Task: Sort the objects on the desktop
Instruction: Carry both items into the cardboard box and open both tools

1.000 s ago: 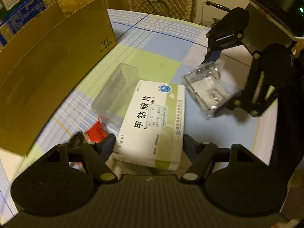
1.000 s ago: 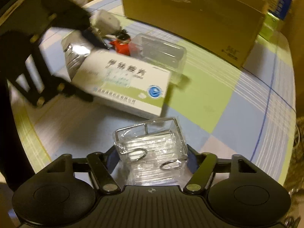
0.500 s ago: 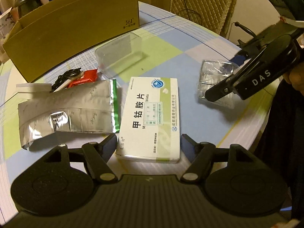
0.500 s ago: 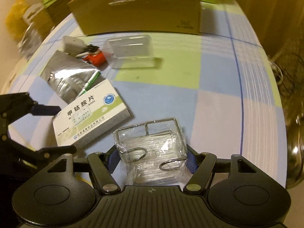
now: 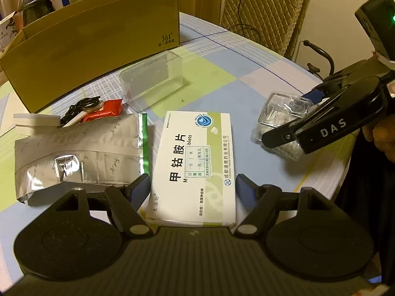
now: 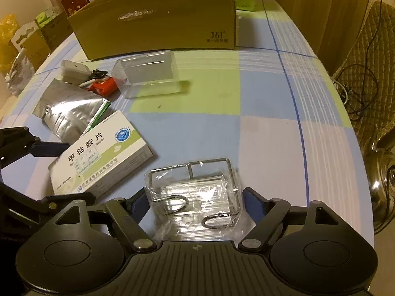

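- Two risks show in the left wrist view: the left claw (image 5: 192,187), jaws opening, straddles the medicine box (image 5: 195,165) lying flat on the bench (image 5: 209,74); closing off-centre could skew it into the foil pouch (image 5: 79,153) just beside.
- In the right wrist view, the right claw (image 6: 195,199) is opening around the wrapped wire rack (image 6: 195,192), pads apparently clear; slick film could slip, and the cardboard box (image 6: 158,22) stands well apart.

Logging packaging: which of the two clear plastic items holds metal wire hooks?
The wrapped pack between the right gripper's opening jaws; the clear box near the carton looks empty.
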A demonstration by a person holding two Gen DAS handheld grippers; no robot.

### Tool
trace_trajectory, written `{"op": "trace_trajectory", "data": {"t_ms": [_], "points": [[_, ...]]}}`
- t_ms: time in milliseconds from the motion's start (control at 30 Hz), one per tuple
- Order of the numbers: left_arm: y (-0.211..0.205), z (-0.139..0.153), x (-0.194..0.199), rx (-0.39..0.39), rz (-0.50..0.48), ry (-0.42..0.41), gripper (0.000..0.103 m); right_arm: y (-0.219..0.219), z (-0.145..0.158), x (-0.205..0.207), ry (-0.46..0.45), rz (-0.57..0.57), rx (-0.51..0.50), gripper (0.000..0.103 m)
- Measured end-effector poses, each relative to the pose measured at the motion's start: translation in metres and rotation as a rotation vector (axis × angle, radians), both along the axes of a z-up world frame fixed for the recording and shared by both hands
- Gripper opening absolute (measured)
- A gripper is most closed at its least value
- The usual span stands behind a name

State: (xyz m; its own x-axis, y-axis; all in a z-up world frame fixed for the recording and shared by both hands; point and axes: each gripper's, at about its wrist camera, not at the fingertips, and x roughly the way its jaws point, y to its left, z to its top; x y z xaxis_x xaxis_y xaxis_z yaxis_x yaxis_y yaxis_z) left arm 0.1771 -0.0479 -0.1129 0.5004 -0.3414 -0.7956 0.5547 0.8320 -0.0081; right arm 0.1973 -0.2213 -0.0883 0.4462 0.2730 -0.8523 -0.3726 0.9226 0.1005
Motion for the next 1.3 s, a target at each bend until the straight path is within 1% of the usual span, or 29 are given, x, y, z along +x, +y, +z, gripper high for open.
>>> {"op": "trace_trajectory", "data": {"t_ms": [67, 100, 300, 467, 600, 867, 1033, 1167, 1300], "points": [[-0.001, -0.001, 0.000, -0.005, -0.006, 0.001, 0.072, 0.000, 0.000, 0.000, -0.011, -0.008, 0.004, 0.067], [-0.001, -0.002, 0.000, -0.004, -0.008, 0.000, 0.072, -0.001, 0.001, 0.000, -0.010, -0.012, 0.008, 0.066], [-0.008, -0.003, 0.007, -0.001, -0.009, -0.007, 0.072, -0.002, 0.001, -0.001, -0.013, -0.020, 0.012, 0.065], [-0.015, -0.009, 0.010, 0.035, 0.001, 0.009, 0.068, -0.001, 0.001, -0.003, -0.024, -0.024, 0.013, 0.065], [-0.015, -0.008, 0.008, 0.028, 0.024, 0.018, 0.067, -0.002, 0.002, -0.005, -0.036, -0.035, 0.023, 0.064], [-0.002, 0.009, -0.010, -0.026, 0.114, 0.020, 0.067, -0.005, 0.012, -0.021, -0.057, -0.049, 0.068, 0.064], [0.006, 0.018, -0.020, -0.028, 0.160, 0.015, 0.067, -0.009, 0.022, -0.031, -0.058, -0.067, 0.094, 0.064], [0.011, 0.028, -0.026, -0.017, 0.202, 0.008, 0.067, -0.009, 0.032, -0.037, -0.073, -0.074, 0.081, 0.064], [0.017, 0.038, -0.032, -0.033, 0.249, 0.006, 0.067, -0.009, 0.042, -0.042, -0.082, -0.084, 0.077, 0.064]]}}
